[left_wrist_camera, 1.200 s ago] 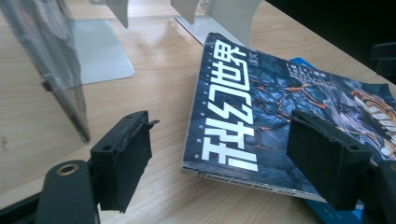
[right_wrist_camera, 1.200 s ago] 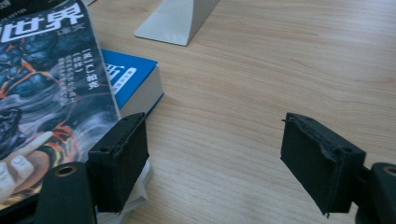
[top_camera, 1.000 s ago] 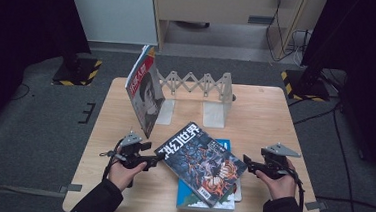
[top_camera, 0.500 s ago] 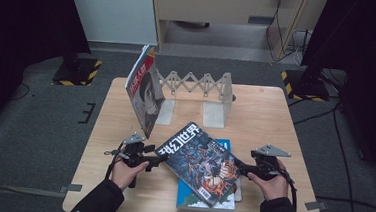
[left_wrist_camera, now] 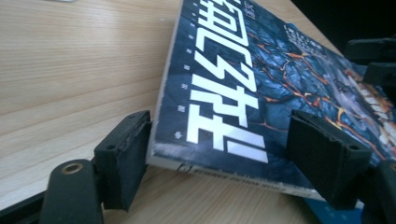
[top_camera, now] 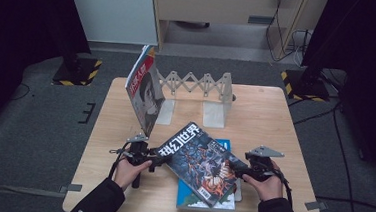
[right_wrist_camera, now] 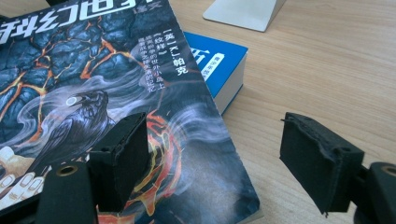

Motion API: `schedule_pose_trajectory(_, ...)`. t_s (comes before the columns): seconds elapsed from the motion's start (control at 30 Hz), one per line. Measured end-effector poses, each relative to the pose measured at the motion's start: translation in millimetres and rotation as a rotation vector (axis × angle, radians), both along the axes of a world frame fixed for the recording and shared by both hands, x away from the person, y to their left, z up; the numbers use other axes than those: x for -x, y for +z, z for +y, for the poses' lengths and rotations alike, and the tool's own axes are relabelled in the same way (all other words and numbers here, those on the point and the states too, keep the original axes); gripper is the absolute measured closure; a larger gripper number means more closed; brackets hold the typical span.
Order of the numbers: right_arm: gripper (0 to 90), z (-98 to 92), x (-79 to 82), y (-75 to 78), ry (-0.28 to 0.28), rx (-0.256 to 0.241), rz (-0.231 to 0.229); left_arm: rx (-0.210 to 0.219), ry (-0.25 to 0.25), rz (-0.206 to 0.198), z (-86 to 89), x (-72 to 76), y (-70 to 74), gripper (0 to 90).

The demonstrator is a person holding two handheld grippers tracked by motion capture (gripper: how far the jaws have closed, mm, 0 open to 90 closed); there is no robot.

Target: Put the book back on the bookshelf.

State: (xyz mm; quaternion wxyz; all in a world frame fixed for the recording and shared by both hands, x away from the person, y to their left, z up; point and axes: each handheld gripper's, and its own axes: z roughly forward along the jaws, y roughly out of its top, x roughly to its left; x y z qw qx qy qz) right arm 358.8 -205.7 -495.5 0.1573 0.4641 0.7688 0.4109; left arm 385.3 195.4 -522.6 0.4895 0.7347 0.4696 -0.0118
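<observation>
Two hand-held grippers flank a dark science-fiction magazine (top_camera: 198,162) that lies skewed on a blue book (top_camera: 223,147) at the 6 o'clock edge of the wooden worktop (top_camera: 270,117). The left hand-held gripper (top_camera: 153,159), at the magazine's 9 o'clock corner, has its jaws wide, one below on the worktop side and one over the cover, with the spine corner between them and not yet pinched. The right hand-held gripper (top_camera: 236,173) has moved inward over the last second from clear of the magazine to its 3 o'clock edge; its jaws are also wide, one above the raven artwork and one off the edge over bare wood. This closing-in from both sides suggests that a two-sided lift of the magazine is being prepared, probably toward the expanding metal book rack (top_camera: 197,82) at 12 o'clock, where another magazine (top_camera: 144,92) already leans upright. Both grips remain to be closed.
</observation>
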Motion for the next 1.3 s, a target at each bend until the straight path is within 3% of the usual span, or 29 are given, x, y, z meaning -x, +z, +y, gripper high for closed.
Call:
schedule_pose_trajectory(0.33, 22.8, 0.7, -0.4, -1.8, 0.0, -0.008, 0.006, 0.029, -0.021, 0.03, -2.3, -4.3, -2.3, 23.2)
schedule_pose_trajectory(0.57, 22.8, 0.0, -0.6, -2.8, 0.0, -0.013, 0.007, 0.022, -0.017, 0.027, 1.7, -2.5, 7.6, 31.4)
schedule_pose_trajectory(0.7, 22.8, -0.8, -0.7, -3.4, -0.005, -0.017, 0.004, 0.089, -0.007, 0.028, 5.2, 0.6, 19.2, 35.2)
schedule_pose_trajectory(0.83, 22.8, -1.6, -0.4, -3.4, -0.007, -0.017, 0.009, 0.111, -0.022, 0.013, 5.7, 2.7, 28.2, 37.7)
schedule_pose_trajectory(0.9, 22.8, -1.8, -0.6, -3.7, -0.006, -0.016, 0.006, 0.122, -0.029, 0.025, 5.0, 0.9, 29.2, 37.6)
schedule_pose_trajectory(1.1, 22.9, -1.4, -0.8, -4.2, -0.001, -0.015, -0.001, 0.105, -0.052, 0.075, -0.6, -5.9, 20.9, 38.0)
schedule_pose_trajectory(1.3, 22.8, -1.1, -0.6, -4.3, -0.003, -0.019, -0.002, 0.063, -0.087, 0.096, -8.9, -8.3, 12.1, 36.3)
